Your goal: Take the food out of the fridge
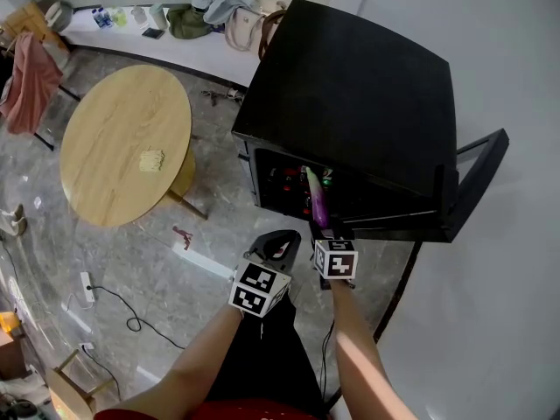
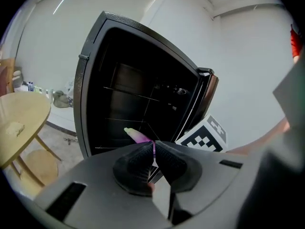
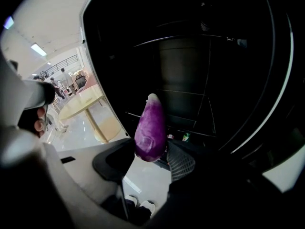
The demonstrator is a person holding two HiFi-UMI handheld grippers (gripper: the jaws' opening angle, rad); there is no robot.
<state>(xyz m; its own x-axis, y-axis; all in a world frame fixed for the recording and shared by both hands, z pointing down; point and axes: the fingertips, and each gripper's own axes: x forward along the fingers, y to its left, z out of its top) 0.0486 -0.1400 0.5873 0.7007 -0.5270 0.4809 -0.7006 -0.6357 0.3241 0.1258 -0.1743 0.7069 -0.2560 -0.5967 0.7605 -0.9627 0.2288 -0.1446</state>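
Note:
A small black fridge (image 1: 350, 103) stands with its door (image 1: 472, 178) swung open to the right. My right gripper (image 1: 325, 234) is shut on a purple eggplant (image 3: 150, 130) with a pale tip, held just in front of the fridge opening; the eggplant (image 1: 315, 201) points into the cavity. In the left gripper view the eggplant's (image 2: 137, 136) tip shows past the closed pads. My left gripper (image 1: 278, 250) hangs shut and empty just left of the right one. Dark wire shelves (image 3: 186, 92) and a few small items (image 1: 289, 182) sit inside.
A round wooden table (image 1: 122, 138) with a small yellow-green item (image 1: 152, 160) stands to the left of the fridge. A white ledge (image 1: 175, 38) with bags and clothes runs along the far wall. A cable (image 1: 122, 309) lies on the marble floor.

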